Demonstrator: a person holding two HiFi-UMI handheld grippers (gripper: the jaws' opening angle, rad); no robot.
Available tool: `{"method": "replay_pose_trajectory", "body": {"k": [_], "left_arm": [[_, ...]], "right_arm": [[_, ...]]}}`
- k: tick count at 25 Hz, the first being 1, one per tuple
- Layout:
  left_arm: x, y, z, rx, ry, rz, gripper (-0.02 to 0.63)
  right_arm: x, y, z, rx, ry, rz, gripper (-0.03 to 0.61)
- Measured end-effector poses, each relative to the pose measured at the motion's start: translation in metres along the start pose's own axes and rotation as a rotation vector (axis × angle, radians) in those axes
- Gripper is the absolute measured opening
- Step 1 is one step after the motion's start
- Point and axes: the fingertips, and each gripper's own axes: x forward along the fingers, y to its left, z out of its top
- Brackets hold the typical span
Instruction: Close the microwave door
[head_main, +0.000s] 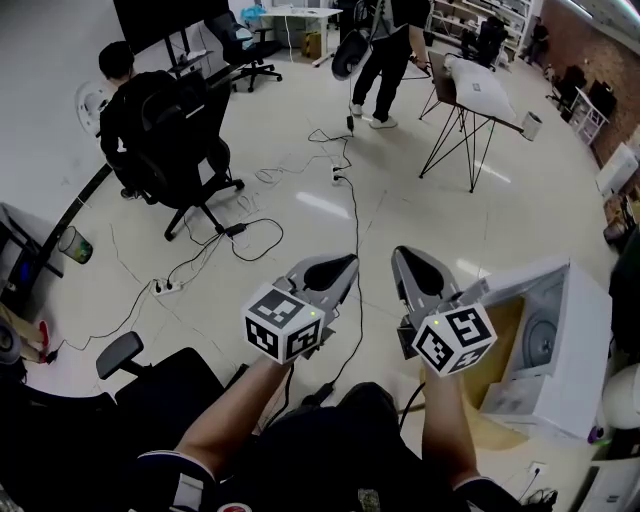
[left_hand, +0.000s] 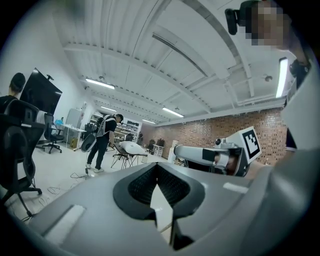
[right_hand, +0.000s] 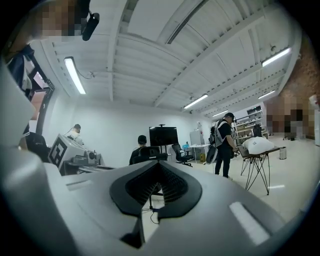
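Observation:
A white microwave (head_main: 585, 350) stands at the right on a wooden surface (head_main: 500, 340). Its door (head_main: 525, 283) is swung open, and the round plate (head_main: 545, 335) inside shows. My right gripper (head_main: 412, 265) is held in the air just left of the door's free edge, jaws shut on nothing. To its left, my left gripper (head_main: 335, 270) is also shut and empty. Both point away from me across the room. The left gripper view shows its closed jaws (left_hand: 157, 167) and the right gripper (left_hand: 215, 155) beside them. The right gripper view shows its closed jaws (right_hand: 156, 165).
A person sits in a black office chair (head_main: 170, 140) at the far left. Another person (head_main: 385, 55) stands at the back beside a folding stand (head_main: 470, 100). Cables (head_main: 250, 235) and a power strip (head_main: 165, 287) lie on the floor. A chair armrest (head_main: 120, 353) is near my left.

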Motion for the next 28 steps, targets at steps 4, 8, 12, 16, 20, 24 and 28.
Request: {"method": "replay_pose_trajectory", "body": {"k": [4, 8, 12, 16, 20, 24, 28], "left_arm": [[0.026, 0.028, 0.012, 0.009, -0.003, -0.014, 0.011], [0.07, 0.049, 0.023, 0.018, -0.007, -0.03, 0.011], [0.116, 0.059, 0.04, 0.039, -0.02, -0.049, 0.011], [0.167, 0.059, 0.049, 0.046, -0.031, -0.079, 0.011], [0.213, 0.057, 0.05, 0.051, -0.02, -0.14, 0.011], [0.247, 0.061, 0.045, 0.051, 0.004, -0.23, 0.011], [0.29, 0.061, 0.045, 0.048, 0.034, -0.393, 0.011]], "right_arm": [[0.023, -0.024, 0.008, -0.019, -0.008, -0.021, 0.002], [0.045, -0.066, 0.018, -0.037, -0.022, -0.031, 0.002], [0.057, -0.106, 0.039, -0.052, -0.051, -0.048, 0.002], [0.061, -0.133, 0.054, -0.056, -0.067, -0.026, 0.002], [0.064, -0.157, 0.072, -0.08, -0.087, -0.043, 0.002], [0.064, -0.183, 0.075, -0.075, -0.089, -0.133, 0.002], [0.065, -0.217, 0.074, -0.075, -0.091, -0.298, 0.002]]}}
